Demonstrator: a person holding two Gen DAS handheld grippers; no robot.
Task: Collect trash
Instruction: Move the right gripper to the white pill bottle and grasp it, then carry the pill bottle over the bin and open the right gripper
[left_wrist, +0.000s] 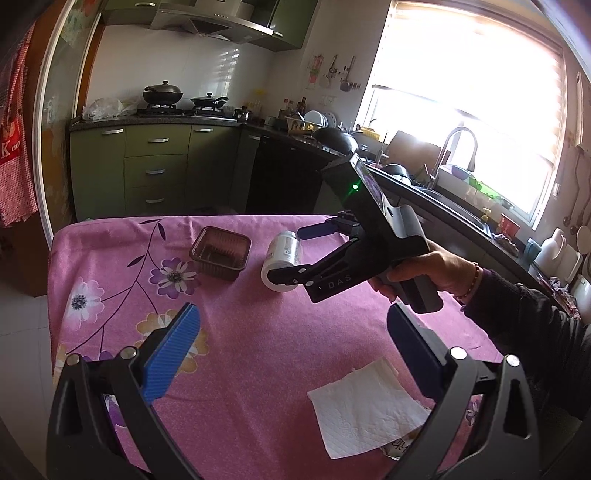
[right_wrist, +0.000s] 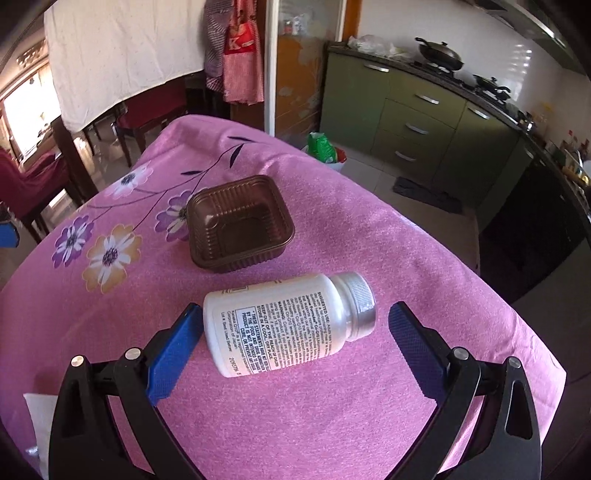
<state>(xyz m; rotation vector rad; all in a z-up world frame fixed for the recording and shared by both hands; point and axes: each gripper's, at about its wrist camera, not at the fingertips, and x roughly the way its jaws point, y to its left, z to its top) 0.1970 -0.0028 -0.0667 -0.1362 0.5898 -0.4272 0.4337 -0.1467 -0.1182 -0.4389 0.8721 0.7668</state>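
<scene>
A white pill bottle (right_wrist: 284, 325) with a silver cap lies on its side on the pink flowered tablecloth (right_wrist: 332, 229). My right gripper (right_wrist: 295, 332) is open and straddles it, the left pad close to the bottle's base and the right pad clear of the cap. Just beyond the bottle sits an empty brown plastic tray (right_wrist: 238, 223). In the left wrist view the bottle (left_wrist: 282, 254) and tray (left_wrist: 220, 253) lie at the far side, with the right gripper (left_wrist: 286, 254) around the bottle. My left gripper (left_wrist: 293, 350) hangs open over the cloth, a white paper napkin (left_wrist: 365, 410) by its right finger.
A printed wrapper (left_wrist: 400, 446) peeks out from under the napkin. A bin with a green bag (right_wrist: 325, 149) stands on the floor past the table's far edge. Green kitchen cabinets (left_wrist: 159, 170) and a sink counter (left_wrist: 454, 206) surround the table. A person's hand (left_wrist: 436, 269) holds the right gripper.
</scene>
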